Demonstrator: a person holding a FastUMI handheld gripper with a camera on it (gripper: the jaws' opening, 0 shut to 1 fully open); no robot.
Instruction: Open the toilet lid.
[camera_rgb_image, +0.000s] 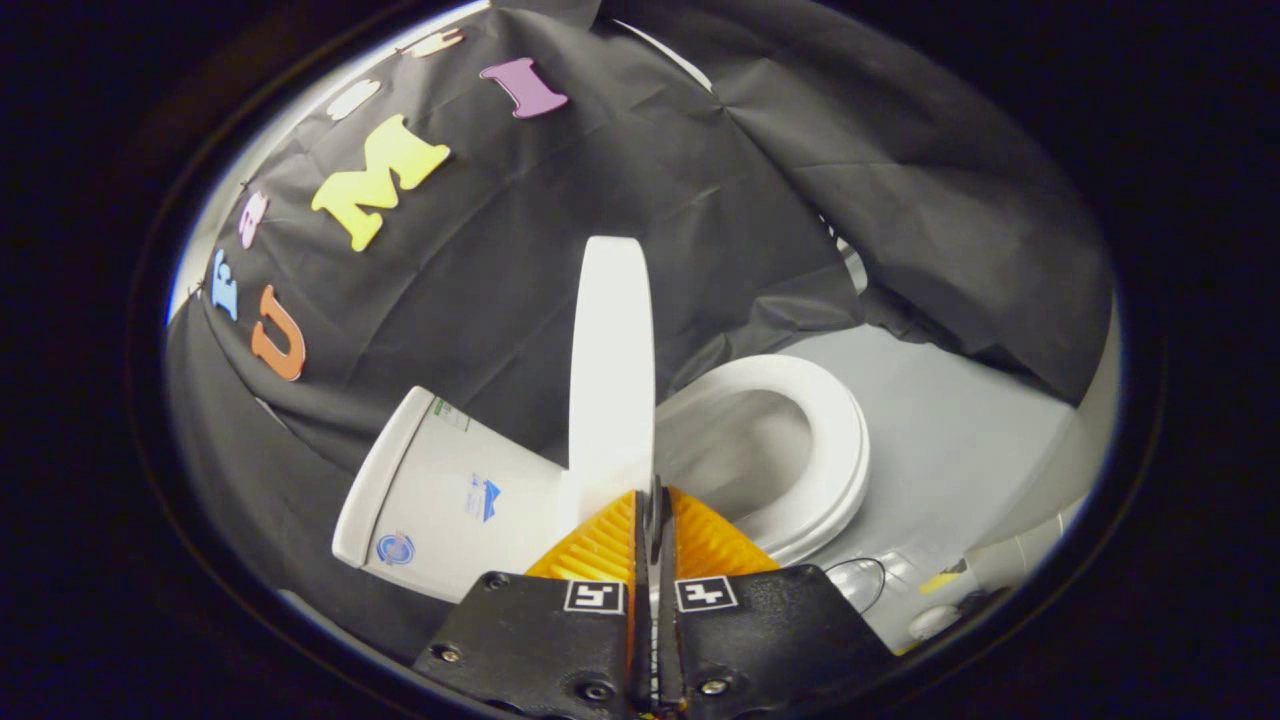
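The toilet lid (610, 370) stands raised edge-on, its lower end hidden behind the tool (655, 500), whose orange fingers (600, 545) are pressed nearly together just below it; contact is unclear. Seat (835, 450) lies at three o'clock, tank (440, 500) at nine.

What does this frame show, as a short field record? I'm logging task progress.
lid: raised, standing about upright, seen edge-on just ahead of the fingers
seat: down on the bowl, bowl open to view
tank: beside the lid, on its far side from the seat
tool: fingers closed together, tips at the lid's lower edge; a grip on it cannot be confirmed
floor: grey, beyond the seat
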